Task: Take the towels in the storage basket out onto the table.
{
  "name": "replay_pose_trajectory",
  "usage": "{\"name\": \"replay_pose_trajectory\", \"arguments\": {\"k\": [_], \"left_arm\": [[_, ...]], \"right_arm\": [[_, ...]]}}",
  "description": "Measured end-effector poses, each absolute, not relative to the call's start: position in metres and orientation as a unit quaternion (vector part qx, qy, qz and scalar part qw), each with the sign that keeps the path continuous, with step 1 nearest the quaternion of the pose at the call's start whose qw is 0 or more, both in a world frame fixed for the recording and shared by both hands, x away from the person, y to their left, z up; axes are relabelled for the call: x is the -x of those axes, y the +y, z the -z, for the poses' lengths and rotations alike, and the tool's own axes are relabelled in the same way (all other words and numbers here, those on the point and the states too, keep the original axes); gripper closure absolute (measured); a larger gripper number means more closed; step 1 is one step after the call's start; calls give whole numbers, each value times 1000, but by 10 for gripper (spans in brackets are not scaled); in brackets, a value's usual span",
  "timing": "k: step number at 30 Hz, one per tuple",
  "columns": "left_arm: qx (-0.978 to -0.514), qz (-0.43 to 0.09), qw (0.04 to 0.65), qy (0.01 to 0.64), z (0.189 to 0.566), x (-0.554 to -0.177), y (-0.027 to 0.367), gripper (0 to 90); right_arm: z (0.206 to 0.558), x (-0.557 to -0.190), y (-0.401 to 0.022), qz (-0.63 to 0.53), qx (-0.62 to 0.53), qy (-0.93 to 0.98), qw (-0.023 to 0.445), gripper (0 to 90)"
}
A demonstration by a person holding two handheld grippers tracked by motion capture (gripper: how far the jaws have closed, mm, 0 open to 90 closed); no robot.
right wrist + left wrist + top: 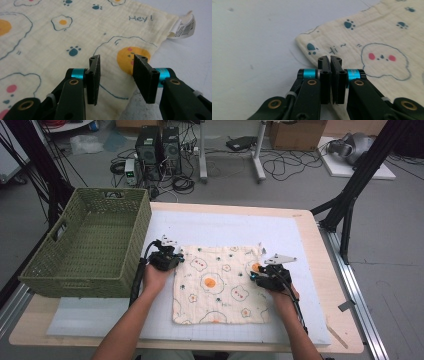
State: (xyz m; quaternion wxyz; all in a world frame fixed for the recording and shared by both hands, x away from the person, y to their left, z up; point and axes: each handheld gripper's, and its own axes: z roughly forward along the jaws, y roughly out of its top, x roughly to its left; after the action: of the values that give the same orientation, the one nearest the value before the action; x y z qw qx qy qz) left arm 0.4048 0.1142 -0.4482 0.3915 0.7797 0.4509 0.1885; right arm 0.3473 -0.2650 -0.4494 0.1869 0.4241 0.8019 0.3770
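Both grippers at the far corners of the cloth, grip half made

Table (305,227): light wood with a pale mat on it, taking up the centre of the high view. Green woven basket (87,245) stands at the left of the frame, nothing to be seen inside it.

Cloth (220,282): cream, printed with fried eggs and paw marks, lying flat and square on the mat at lower centre, well apart from nothing but the basket, which sits just to its left. A white label (183,26) sticks out from its corner at the upper right of the right gripper view.

Left gripper (165,257): at the cloth's upper-left corner. In its own view the jaws are pressed together above the cloth's edge; whether a fold of fabric is pinched between them I cannot tell.

Right gripper (116,72): near the cloth's upper-right corner. Jaws stand apart, the cloth's edge and an orange yolk print lying between and beneath them, pads not yet pressing.

Step in hand, as I judge it: taking hold of the two far corners, probably to fold or lift the cloth.

Next move calls for the right jaws to dip onto the edge and close on fabric, then for a check that the left really has cloth before both hands lift together, else the corner slips and the cloth skews
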Motion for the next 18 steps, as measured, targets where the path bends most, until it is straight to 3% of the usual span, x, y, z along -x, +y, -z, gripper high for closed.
{"name": "replay_pose_trajectory", "arguments": {"k": [3,7,9,12,15,18], "left_arm": [[-766,-183,405,465,450,-412,120,867],[-761,-177,414,468,451,-413,121,836],[-758,-160,421,471,451,-412,121,702],[-758,-159,426,468,448,-406,121,576],[-765,-133,427,463,448,-402,121,497],[-763,-137,434,459,444,-396,124,485]], "right_arm": [[449,-344,-264,-391,-443,791,160,525],[446,-339,-259,-375,-437,799,172,528],[447,-339,-260,-370,-442,798,176,602],[447,-340,-263,-365,-443,799,181,852],[446,-337,-263,-343,-455,792,220,882],[449,-334,-263,-333,-458,784,254,858]]}}
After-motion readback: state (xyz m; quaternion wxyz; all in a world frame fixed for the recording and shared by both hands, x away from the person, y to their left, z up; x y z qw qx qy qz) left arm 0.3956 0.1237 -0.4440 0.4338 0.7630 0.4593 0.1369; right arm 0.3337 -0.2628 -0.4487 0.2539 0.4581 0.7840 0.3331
